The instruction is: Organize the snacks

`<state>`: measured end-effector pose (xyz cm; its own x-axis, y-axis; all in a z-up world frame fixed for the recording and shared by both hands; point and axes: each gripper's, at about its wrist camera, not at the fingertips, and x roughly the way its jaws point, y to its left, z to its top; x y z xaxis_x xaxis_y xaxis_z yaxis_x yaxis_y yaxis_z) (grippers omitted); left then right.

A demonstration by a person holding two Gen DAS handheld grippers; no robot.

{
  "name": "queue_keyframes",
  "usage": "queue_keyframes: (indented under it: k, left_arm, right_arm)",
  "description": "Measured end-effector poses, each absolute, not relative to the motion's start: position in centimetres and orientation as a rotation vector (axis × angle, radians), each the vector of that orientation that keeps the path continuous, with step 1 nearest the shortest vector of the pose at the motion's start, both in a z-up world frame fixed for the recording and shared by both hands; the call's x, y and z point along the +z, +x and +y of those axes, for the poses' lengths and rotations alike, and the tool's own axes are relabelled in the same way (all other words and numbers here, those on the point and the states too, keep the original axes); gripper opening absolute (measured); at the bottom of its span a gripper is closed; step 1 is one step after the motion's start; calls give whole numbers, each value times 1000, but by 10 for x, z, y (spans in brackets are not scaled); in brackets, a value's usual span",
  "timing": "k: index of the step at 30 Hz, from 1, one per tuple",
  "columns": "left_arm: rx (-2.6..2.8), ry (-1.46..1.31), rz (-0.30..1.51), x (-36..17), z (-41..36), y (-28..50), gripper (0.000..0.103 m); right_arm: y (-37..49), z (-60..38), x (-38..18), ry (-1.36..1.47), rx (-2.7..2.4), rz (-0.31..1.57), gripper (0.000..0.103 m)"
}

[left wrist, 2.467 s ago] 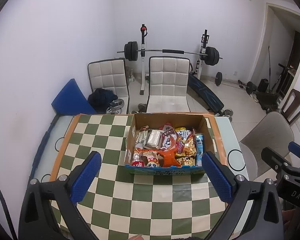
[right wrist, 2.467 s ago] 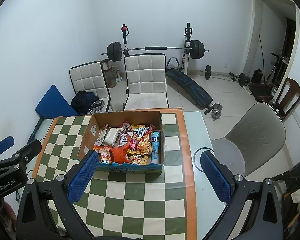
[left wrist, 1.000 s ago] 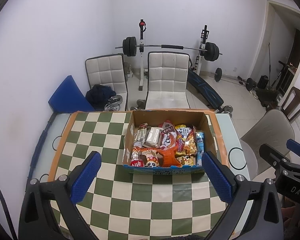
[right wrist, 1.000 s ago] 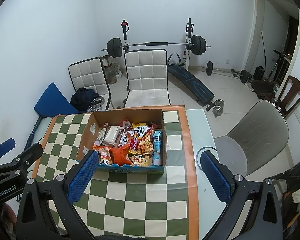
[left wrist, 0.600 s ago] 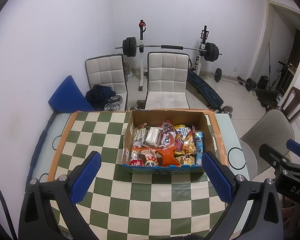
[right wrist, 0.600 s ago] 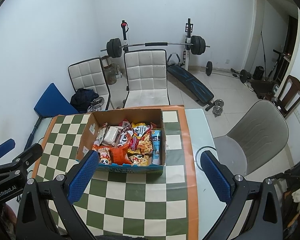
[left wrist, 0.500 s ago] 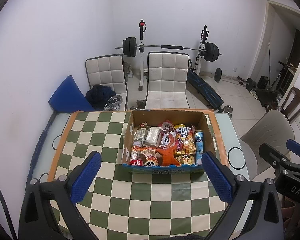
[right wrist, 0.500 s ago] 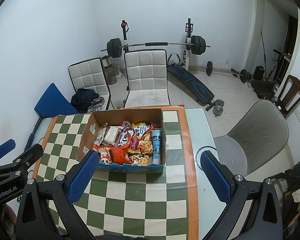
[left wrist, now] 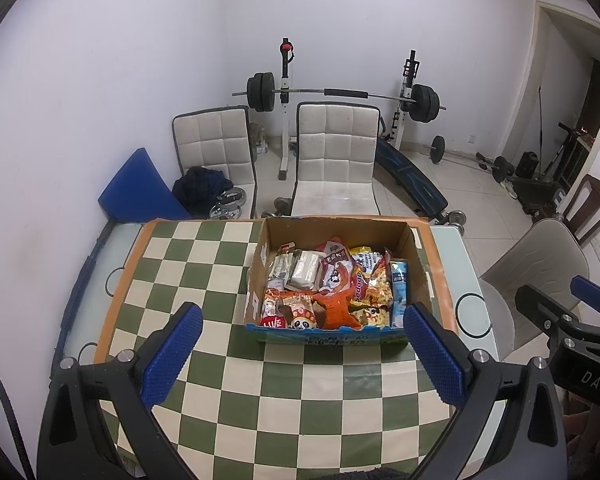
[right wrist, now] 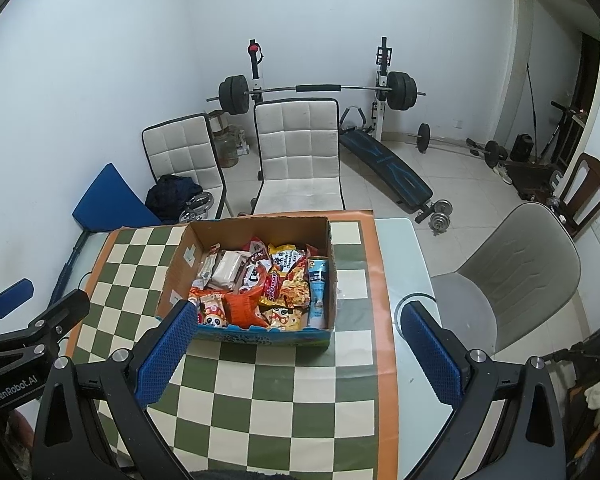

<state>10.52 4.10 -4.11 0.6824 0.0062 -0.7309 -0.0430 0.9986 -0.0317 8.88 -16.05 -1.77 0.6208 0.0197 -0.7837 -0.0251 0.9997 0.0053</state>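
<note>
Facing snack box [left wrist: 332, 284] beyond spread fingers [left wrist: 172, 354]

Both wrist cameras sit high above the near edge of the table [left wrist: 204, 264], tilted down and facing the far wall. The left view looks straight at the snack box [left wrist: 332, 336]; the right view, set further right, sees it left of centre. Both share box, checkered cloth [right wrist: 284, 384] and chairs

Left tool [left wrist: 300, 354] and right tool [right wrist: 296, 350], both jaws wide apart, empty.
</note>
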Motion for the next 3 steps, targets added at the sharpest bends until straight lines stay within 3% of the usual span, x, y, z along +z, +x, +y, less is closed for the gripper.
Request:
queue_keyframes:
  k: [3]
  left_arm:
    - [30,-49,819,-44,41,102,103]
  right_arm:
    - [89,-160,-17,-7,26,901,103]
